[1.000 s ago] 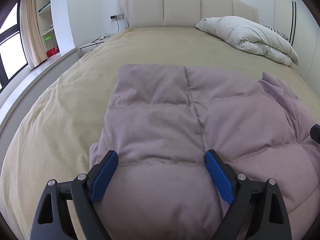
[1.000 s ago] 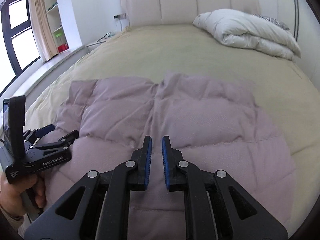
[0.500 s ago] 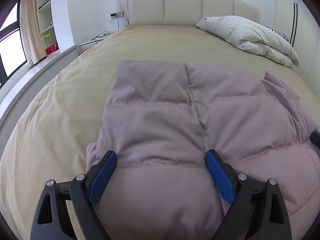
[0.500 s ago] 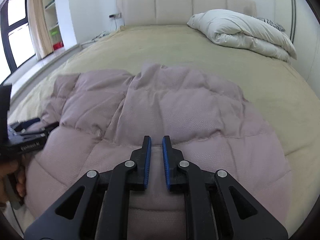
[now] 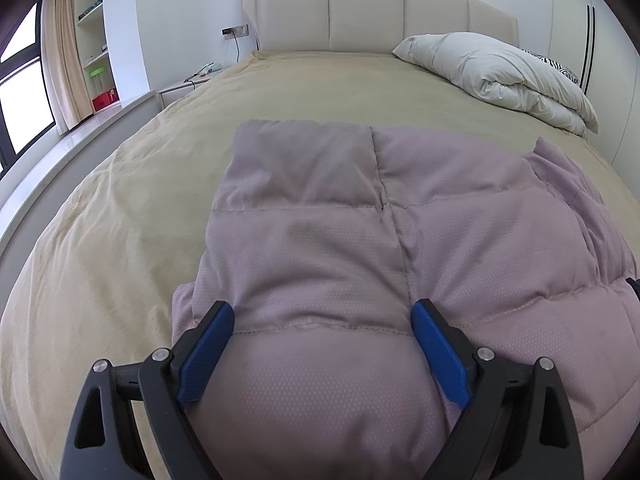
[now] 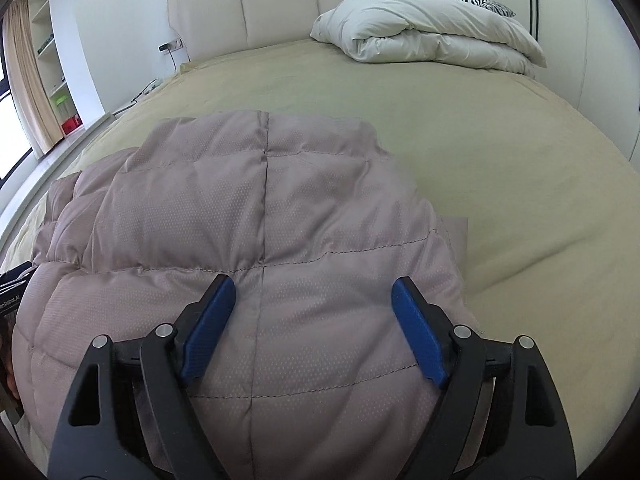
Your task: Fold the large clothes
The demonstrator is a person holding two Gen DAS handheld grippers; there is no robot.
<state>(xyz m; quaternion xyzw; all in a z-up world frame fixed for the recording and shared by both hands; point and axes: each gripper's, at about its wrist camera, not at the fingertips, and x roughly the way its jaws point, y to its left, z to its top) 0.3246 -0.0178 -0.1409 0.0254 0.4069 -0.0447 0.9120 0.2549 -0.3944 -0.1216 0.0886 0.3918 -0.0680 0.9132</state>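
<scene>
A mauve quilted puffer garment point(image 5: 320, 248) lies on the beige bed point(image 5: 120, 208), folded into a thick padded stack; it also shows in the right wrist view point(image 6: 248, 216). My left gripper point(image 5: 322, 316) is open, its blue pads on either side of the garment's near puffy edge. My right gripper point(image 6: 312, 288) is open too, jaws spread wide over the garment's near right part, holding nothing. The left gripper's black body point(image 6: 10, 296) shows at the left edge of the right wrist view.
A white folded duvet point(image 5: 500, 76) lies at the bed's far right by the padded headboard point(image 5: 368, 12). A nightstand point(image 5: 180, 88), shelves and a window stand to the left. The bed cover point(image 6: 520, 184) stretches bare to the right of the garment.
My right gripper has opened from shut to wide open. The garment's right side now lies folded over toward the left. The left gripper stays open in place.
</scene>
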